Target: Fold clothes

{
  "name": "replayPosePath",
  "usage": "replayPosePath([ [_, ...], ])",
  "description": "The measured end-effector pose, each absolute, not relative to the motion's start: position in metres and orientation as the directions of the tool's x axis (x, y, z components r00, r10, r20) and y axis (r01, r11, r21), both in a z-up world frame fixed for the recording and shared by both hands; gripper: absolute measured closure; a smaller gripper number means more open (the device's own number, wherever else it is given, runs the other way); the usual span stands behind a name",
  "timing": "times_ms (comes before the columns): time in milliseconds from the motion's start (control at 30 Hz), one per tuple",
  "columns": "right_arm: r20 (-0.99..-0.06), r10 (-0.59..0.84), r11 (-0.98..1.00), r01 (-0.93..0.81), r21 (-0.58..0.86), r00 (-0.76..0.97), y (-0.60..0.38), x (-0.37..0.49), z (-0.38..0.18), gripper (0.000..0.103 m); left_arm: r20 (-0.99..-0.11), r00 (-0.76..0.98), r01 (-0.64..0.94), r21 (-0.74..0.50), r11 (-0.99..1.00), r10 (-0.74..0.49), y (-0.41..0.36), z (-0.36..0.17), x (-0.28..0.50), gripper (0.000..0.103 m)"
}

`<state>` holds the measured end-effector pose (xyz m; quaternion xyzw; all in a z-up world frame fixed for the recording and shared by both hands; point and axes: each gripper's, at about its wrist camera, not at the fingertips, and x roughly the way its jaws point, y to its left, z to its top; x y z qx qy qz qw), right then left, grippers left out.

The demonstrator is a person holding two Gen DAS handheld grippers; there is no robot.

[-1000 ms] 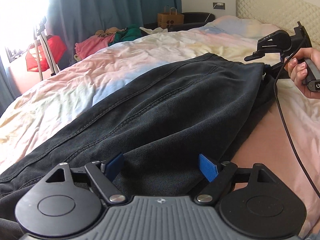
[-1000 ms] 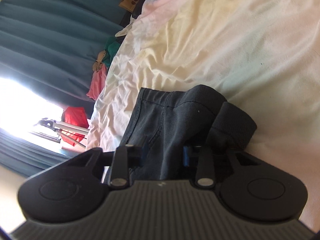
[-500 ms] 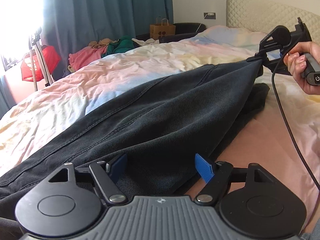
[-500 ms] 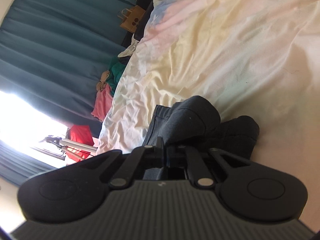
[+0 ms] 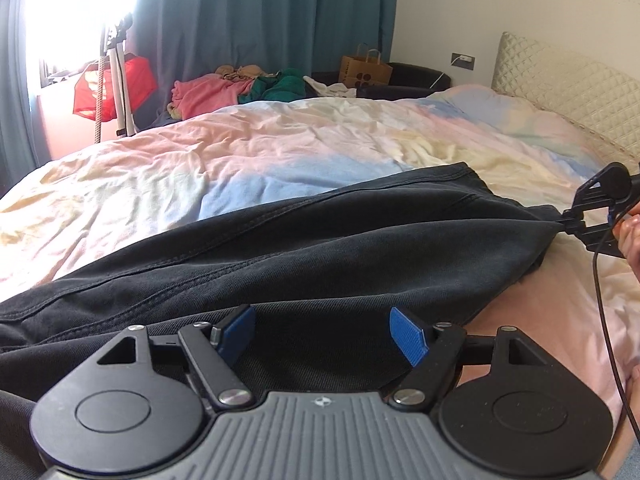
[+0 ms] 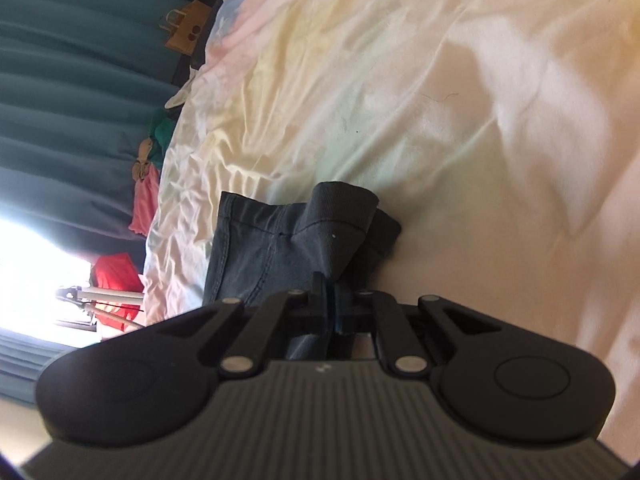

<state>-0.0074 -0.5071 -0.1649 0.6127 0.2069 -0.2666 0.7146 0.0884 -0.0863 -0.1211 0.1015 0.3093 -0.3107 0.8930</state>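
Dark grey-black jeans [image 5: 320,248] lie stretched across the bed. My left gripper [image 5: 322,330] is open, its blue pads on either side of the near part of the jeans, not pinching them. My right gripper [image 6: 330,304] is shut on the far end of the jeans [image 6: 280,248], which bunches ahead of the jaws. In the left wrist view the right gripper [image 5: 568,224] holds that end taut at the right edge, a hand behind it.
The bed has a pastel pink, yellow and blue cover [image 5: 280,148] and a quilted headboard [image 5: 568,80]. A pile of pink and green clothes [image 5: 240,88], a paper bag [image 5: 364,70], a red item on a tripod [image 5: 116,84] and teal curtains [image 5: 260,12] stand beyond the bed.
My right gripper closed on the end of the jeans and pulled it to the right, drawing the cloth taut. The left gripper stayed open over the near part.
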Motion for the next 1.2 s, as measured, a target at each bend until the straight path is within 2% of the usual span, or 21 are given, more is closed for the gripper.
replayPosePath([
  [133, -0.614, -0.110, 0.103, 0.624, 0.775, 0.781, -0.502, -0.009, -0.164, 0.091, -0.598, 0.653, 0.576, -0.007, 0.817, -0.465, -0.082, -0.118, 0.091, 0.023],
  [167, -0.613, -0.100, 0.099, 0.621, 0.778, 0.784, -0.501, -0.009, -0.165, 0.083, -0.591, 0.666, 0.563, -0.002, 0.826, -0.455, -0.081, -0.117, 0.091, 0.021],
  [200, -0.612, -0.080, 0.093, 0.617, 0.781, 0.787, -0.500, -0.008, -0.166, 0.069, -0.585, 0.677, 0.549, -0.002, 0.836, -0.446, -0.079, -0.115, 0.091, 0.020],
  [233, -0.612, -0.060, 0.087, 0.615, 0.784, 0.789, -0.500, -0.006, -0.168, 0.061, -0.579, 0.688, 0.535, -0.001, 0.845, -0.437, -0.077, -0.114, 0.091, 0.020],
  [300, -0.617, -0.036, 0.083, 0.618, 0.782, 0.786, -0.498, -0.002, -0.170, 0.034, -0.567, 0.710, 0.507, -0.001, 0.862, -0.418, -0.072, -0.111, 0.092, 0.019],
  [367, -0.634, -0.020, 0.100, 0.633, 0.768, 0.773, -0.497, 0.004, -0.172, 0.028, -0.558, 0.725, 0.476, -0.018, 0.879, -0.404, -0.067, -0.108, 0.095, 0.019],
  [433, -0.656, 0.000, 0.129, 0.651, 0.748, 0.755, -0.497, 0.012, -0.176, 0.028, -0.556, 0.742, 0.428, -0.039, 0.903, -0.376, -0.060, -0.105, 0.101, 0.018],
  [500, -0.640, 0.004, 0.126, 0.634, 0.763, 0.769, -0.501, 0.016, -0.181, 0.028, -0.556, 0.752, 0.385, -0.067, 0.920, -0.355, -0.053, -0.103, 0.106, 0.018],
  [600, -0.572, 0.010, 0.095, 0.569, 0.817, 0.820, -0.511, 0.021, -0.192, 0.028, -0.566, 0.758, 0.322, -0.106, 0.941, -0.323, -0.042, -0.103, 0.117, 0.017],
  [700, -0.509, 0.021, 0.114, 0.504, 0.856, 0.860, -0.520, 0.031, -0.196, 0.028, -0.569, 0.785, 0.274, -0.035, 0.961, -0.244, -0.042, -0.105, 0.121, 0.017],
  [800, -0.467, 0.035, 0.259, 0.443, 0.858, 0.884, -0.520, 0.045, -0.183, 0.028, -0.564, 0.804, 0.248, 0.031, 0.968, -0.188, -0.046, -0.107, 0.120, 0.017],
  [900, -0.490, 0.029, 0.352, 0.450, 0.821, 0.871, -0.513, 0.054, -0.179, 0.028, -0.572, 0.800, 0.236, 0.020, 0.972, -0.182, -0.044, -0.108, 0.121, 0.017],
  [1067, -0.504, 0.045, 0.328, 0.464, 0.823, 0.862, -0.510, 0.065, -0.194, 0.029, -0.584, 0.798, 0.210, 0.034, 0.977, -0.151, -0.044, -0.113, 0.125, 0.017],
  [1133, -0.516, 0.010, 0.319, 0.486, 0.814, 0.857, -0.509, 0.070, -0.193, 0.037, -0.589, 0.797, 0.206, 0.055, 0.977, -0.135, -0.047, -0.117, 0.125, 0.017],
  [1200, -0.550, -0.028, 0.307, 0.531, 0.790, 0.834, -0.507, 0.075, -0.192, 0.060, -0.592, 0.797, 0.202, 0.076, 0.976, -0.119, -0.049, -0.121, 0.124, 0.017],
])
